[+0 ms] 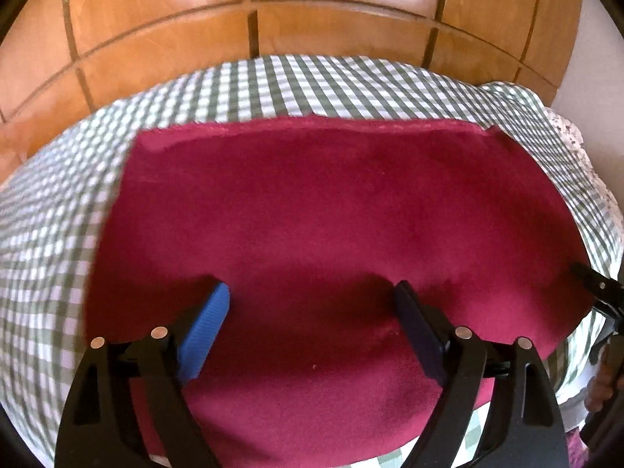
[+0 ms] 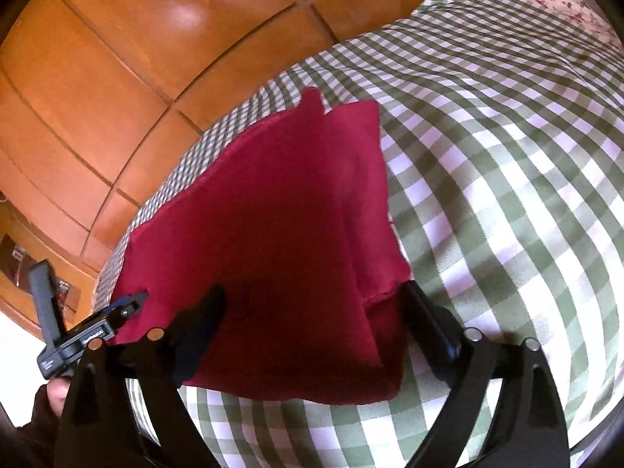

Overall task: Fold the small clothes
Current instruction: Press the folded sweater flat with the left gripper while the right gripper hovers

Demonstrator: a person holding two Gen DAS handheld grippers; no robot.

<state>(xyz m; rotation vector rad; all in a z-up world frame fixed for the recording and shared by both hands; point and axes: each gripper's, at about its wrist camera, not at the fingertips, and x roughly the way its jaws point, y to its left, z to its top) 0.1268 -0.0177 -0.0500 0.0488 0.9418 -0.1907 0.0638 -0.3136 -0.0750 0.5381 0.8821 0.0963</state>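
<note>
A dark red cloth [image 1: 312, 202] lies spread flat on a green-and-white checked bedcover [image 1: 312, 85]. My left gripper [image 1: 312, 292] hovers over its near part, open wide, with only the flat cloth beneath the blue pads [image 1: 202, 335]. In the right wrist view the red cloth [image 2: 280, 214] shows as folded layers with a fold edge down its right side. My right gripper [image 2: 314, 292] is open and straddles the cloth's near right corner. Its right finger [image 2: 429, 319] sits against the fold edge, not pinching it. The left gripper's body [image 2: 117, 312] shows at the lower left.
Orange wooden panels [image 1: 195, 19] rise behind the bed. A floral pillow [image 2: 557, 4] lies at the far right corner. The checked cover [image 2: 487, 156] stretches bare to the right of the cloth. A hand [image 2: 54, 390] holds the left gripper. The right gripper's tip [image 1: 596, 288] pokes in at the edge.
</note>
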